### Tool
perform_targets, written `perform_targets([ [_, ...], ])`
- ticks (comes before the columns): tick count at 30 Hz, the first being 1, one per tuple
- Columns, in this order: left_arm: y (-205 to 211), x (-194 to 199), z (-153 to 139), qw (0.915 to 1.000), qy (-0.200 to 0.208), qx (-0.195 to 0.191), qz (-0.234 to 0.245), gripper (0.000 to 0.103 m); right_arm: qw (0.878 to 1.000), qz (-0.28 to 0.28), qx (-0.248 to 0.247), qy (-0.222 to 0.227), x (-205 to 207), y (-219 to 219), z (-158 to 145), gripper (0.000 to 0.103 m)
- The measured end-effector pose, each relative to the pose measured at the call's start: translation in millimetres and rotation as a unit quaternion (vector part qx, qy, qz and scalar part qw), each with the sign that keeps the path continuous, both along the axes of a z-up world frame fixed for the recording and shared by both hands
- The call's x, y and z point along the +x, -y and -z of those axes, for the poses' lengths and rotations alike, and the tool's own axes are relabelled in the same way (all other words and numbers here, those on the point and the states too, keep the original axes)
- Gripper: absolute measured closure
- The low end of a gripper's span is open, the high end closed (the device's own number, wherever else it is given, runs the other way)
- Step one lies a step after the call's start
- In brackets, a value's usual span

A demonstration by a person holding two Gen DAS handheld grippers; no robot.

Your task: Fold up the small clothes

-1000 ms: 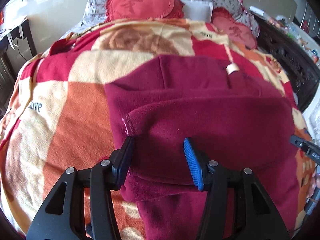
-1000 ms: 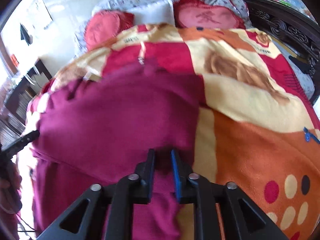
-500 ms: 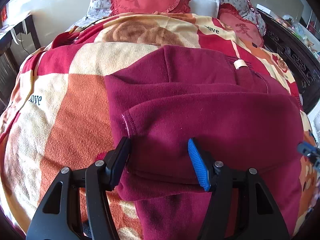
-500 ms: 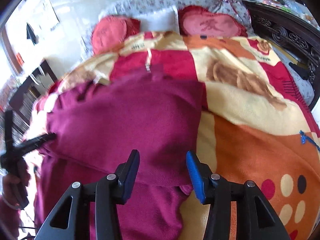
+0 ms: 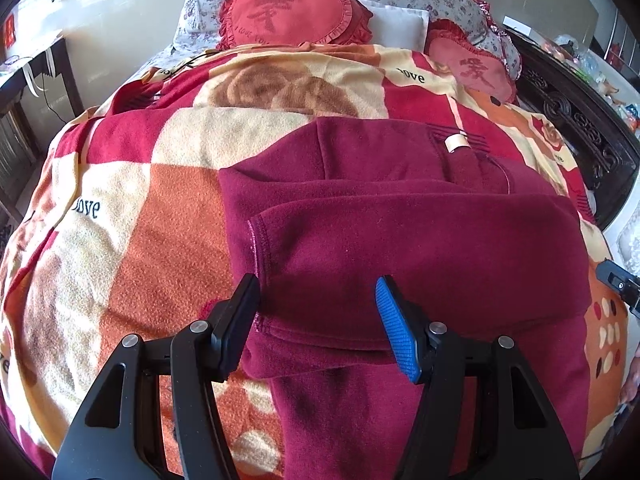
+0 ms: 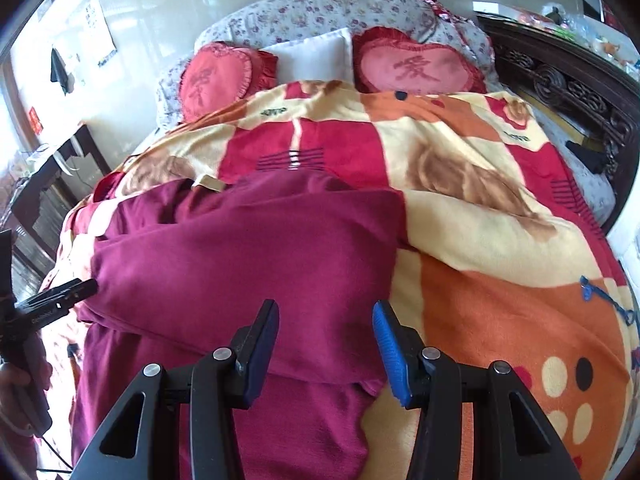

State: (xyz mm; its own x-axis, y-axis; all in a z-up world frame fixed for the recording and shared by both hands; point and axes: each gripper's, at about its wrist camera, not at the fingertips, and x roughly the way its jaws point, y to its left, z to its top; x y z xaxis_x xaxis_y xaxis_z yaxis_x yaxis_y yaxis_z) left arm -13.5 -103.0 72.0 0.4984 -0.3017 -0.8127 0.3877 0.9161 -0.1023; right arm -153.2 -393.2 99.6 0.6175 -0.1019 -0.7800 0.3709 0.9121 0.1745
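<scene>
Maroon fleece garment [image 5: 420,240] folded across the middle of the bed, lying on a plush blanket [image 5: 120,240] patterned in orange, cream and red blocks with "love" lettering. Upper layer of the garment doubled over toward the foot of the bed, stitched hem [image 5: 256,248] exposed at its left corner; small pale label [image 5: 456,142] visible on the lower layer nearer the headboard. Left claw [image 5: 318,324] spread wide above the near folded edge, gripping nothing, black pad by the hem and blue ribbed pad over the fleece. Right claw [image 6: 324,346] likewise spread wide and empty over the garment's near right corner, blanket showing just beyond its blue pad. Two red heart-shaped cushions [image 6: 416,68] with embroidered characters at the head of the bed, a white pillow [image 6: 312,56] between them, floral bedding [image 6: 328,8] behind. Dark carved wooden bed frame [image 6: 576,92] along the right side of the bed. Dark wooden desk [image 5: 24,80] against the pale wall to the left of the bed, papers pinned on the wall above.
</scene>
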Motion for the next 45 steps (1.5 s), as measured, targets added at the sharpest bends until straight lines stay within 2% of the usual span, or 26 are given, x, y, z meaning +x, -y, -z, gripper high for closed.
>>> perform_targets([
  [7,12.6,13.4,15.9,0.9998,-0.019,0.008,-0.002,0.042,1.0,-0.017,-0.003,-0.005,30.5,-7.7,9.3,0.056],
  [12,19.9,21.3,24.3,0.9996,-0.021,0.021,0.002,0.041,0.999,-0.005,-0.017,-0.032,57.4,4.0,29.1,0.056],
  [14,21.0,21.4,24.5,0.9994,-0.022,0.027,0.003,0.041,0.999,-0.003,-0.019,-0.036,61.7,8.4,33.6,0.052],
  [17,18.9,16.9,19.7,0.9995,-0.02,0.024,0.003,0.041,0.999,0.001,-0.007,-0.037,59.8,12.8,33.0,0.051],
  [23,11.0,-2.5,8.0,0.9997,-0.011,0.022,0.009,0.041,1.0,-0.014,-0.005,-0.026,27.0,1.0,14.4,0.051],
  [27,4.7,-18.8,0.7,0.9996,-0.015,0.012,0.018,0.041,0.999,-0.022,0.009,-0.031,2.2,-7.6,13.2,0.051],
  [32,-14.9,-47.5,0.3,0.998,-0.05,-0.009,0.037,0.041,0.996,-0.016,0.053,-0.065,-30.4,-15.8,36.2,0.051],
  [37,-44.8,-79.3,2.7,0.9967,-0.07,-0.01,0.039,0.041,0.992,-0.029,0.104,-0.069,-74.5,-25.0,39.2,0.051],
  [45,-91.6,-130.5,7.0,0.994,-0.105,-0.011,0.03,0.041,0.989,-0.053,0.117,-0.08,-143.7,-49.9,32.2,0.049],
])
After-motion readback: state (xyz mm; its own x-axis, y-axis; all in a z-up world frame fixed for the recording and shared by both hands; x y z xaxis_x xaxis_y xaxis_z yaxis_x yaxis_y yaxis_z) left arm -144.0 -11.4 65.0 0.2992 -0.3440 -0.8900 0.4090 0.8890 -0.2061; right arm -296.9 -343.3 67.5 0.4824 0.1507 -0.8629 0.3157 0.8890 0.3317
